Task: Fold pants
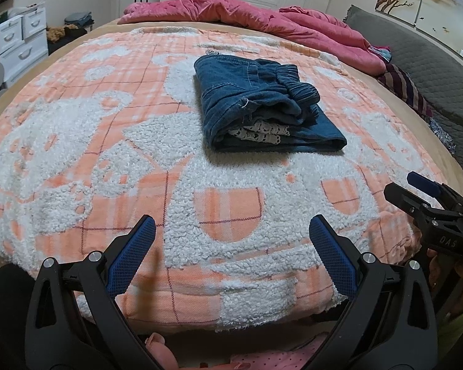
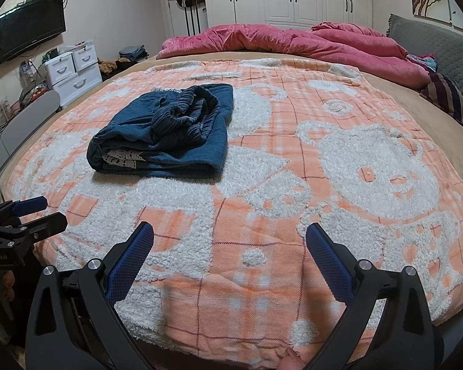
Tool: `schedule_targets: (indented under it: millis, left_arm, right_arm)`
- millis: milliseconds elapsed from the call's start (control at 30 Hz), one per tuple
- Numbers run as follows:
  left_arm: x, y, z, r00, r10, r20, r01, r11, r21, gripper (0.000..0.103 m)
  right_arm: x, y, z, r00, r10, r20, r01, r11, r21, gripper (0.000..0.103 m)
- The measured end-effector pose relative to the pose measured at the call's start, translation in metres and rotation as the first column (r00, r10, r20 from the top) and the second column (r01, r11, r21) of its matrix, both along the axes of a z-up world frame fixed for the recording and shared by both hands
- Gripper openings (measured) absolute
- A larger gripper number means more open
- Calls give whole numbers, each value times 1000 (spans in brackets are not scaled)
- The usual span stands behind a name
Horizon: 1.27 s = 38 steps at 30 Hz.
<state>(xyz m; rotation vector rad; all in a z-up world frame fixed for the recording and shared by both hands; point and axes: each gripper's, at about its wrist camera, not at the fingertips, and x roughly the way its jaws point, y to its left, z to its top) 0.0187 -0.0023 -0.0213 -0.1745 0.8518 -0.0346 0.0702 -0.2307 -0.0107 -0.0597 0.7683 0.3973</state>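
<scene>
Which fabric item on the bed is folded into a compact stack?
The blue denim pants, lying mid-blanket with lace trim showing at the edge. The pink quilt behind them lies rumpled.

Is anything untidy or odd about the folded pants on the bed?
Slightly. The pants are folded, but the elastic waistband lies bunched on top, and white lace trim sticks out between the layers at the near edge.

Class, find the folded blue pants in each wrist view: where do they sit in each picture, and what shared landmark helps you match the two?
Left wrist view: folded pants lie upper centre, slightly right.
Right wrist view: folded pants lie left of centre.
Shared landmark: pink quilt bunched at the far edge.
</scene>
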Motion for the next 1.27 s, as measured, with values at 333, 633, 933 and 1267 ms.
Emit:
schedule_targets:
  millis: [333, 633, 933, 1267]
  left_arm:
    - [1, 0, 0, 1000, -5, -5, 5, 1000, 5, 94]
    - [8, 6, 0, 999, 26, -25, -24, 999, 43, 94]
    - [33, 57, 19, 993, 107, 41, -108, 994, 0, 94]
    - [131, 205, -5, 925, 367, -98, -356, 928, 110, 94]
  right_arm:
    - [0, -1, -1, 1000, -5, -2, 5, 1000, -3, 99]
    - [11, -9, -6, 999, -34, -21, 34, 999, -1, 99]
    - [59, -62, -3, 981, -192, -29, 191, 981, -13, 99]
    - [170, -189, 0, 879, -475, -49, 463, 873, -150, 99]
